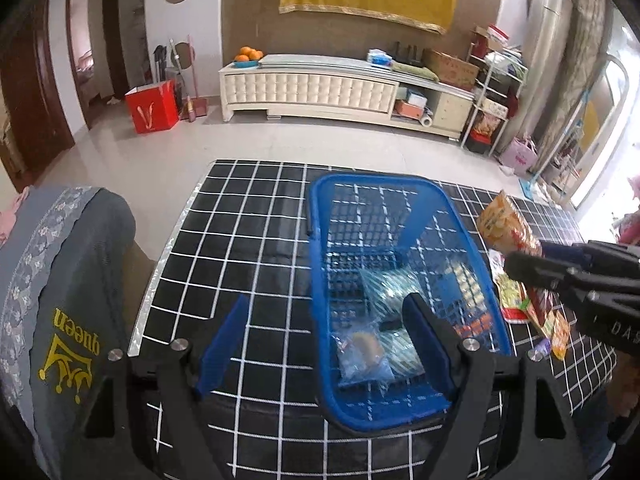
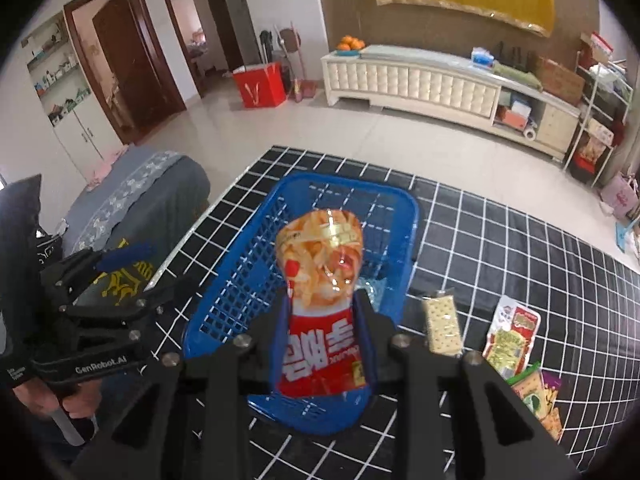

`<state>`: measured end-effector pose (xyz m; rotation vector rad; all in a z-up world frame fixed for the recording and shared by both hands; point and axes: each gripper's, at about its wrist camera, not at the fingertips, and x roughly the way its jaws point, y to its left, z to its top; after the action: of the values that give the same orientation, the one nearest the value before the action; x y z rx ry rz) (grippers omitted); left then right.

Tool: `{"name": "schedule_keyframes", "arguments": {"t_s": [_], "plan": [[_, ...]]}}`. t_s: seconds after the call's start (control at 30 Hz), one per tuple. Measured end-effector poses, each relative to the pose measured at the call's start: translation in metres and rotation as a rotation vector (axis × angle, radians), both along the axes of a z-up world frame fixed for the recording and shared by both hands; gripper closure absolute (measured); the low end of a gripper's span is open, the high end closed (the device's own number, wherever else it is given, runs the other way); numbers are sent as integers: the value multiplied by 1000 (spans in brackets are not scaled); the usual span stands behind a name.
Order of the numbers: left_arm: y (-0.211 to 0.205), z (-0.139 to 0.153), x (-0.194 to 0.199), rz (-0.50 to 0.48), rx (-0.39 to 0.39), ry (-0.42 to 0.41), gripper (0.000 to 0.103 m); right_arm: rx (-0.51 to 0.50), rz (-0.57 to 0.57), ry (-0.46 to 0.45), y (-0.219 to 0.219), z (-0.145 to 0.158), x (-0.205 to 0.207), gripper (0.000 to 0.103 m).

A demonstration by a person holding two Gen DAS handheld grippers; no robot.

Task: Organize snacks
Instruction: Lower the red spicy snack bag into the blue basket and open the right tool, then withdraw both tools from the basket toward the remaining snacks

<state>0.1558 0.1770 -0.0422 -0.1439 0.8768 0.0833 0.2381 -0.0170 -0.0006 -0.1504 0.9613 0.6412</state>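
Red-orange snack bag point(image 2: 322, 300) clamped in right gripper point(image 2: 325, 332), seemingly above blue basket point(image 2: 224, 300).

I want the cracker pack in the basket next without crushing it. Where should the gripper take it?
Grip the cracker pack across its two long edges near the middle, coming from above. It lies flat on the checked tablecloth, long and narrow, with bare cloth along both sides, clear of the blue basket.
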Motion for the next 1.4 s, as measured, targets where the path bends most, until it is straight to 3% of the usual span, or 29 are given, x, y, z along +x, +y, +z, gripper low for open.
{"name": "schedule_keyframes", "arguments": {"t_s": [0.27, 0.47, 0.7, 0.73, 0.83, 0.93, 1.17, 1.4], "plan": [[22, -11, 23, 19, 28, 17, 25, -55, 0, 81, 44, -20, 31, 67], [45, -26, 36, 50, -30, 38, 25, -107, -4, 125, 65, -40, 51, 67], [60, -43, 39, 79, -42, 66, 25, -133, 0, 150, 86, -61, 65, 67], [61, -44, 39, 84, -45, 70, 25, -135, -7, 138, 88, -63, 66, 64], [63, -47, 38, 89, -55, 79, 25, -141, -10, 109, 90, -68, 69, 36], [60, -46, 34, 76, -40, 73, 25, -153, -14, 88, 83, -68, 66, 23], [42, -37, 29, 55, -31, 68, 25, -172, 1, 71, 62, -52, 50, 20], [15, -11, 16, 29, 1, 36, 25, -159, -11, 45, 30, -27, 38, 20]]}}
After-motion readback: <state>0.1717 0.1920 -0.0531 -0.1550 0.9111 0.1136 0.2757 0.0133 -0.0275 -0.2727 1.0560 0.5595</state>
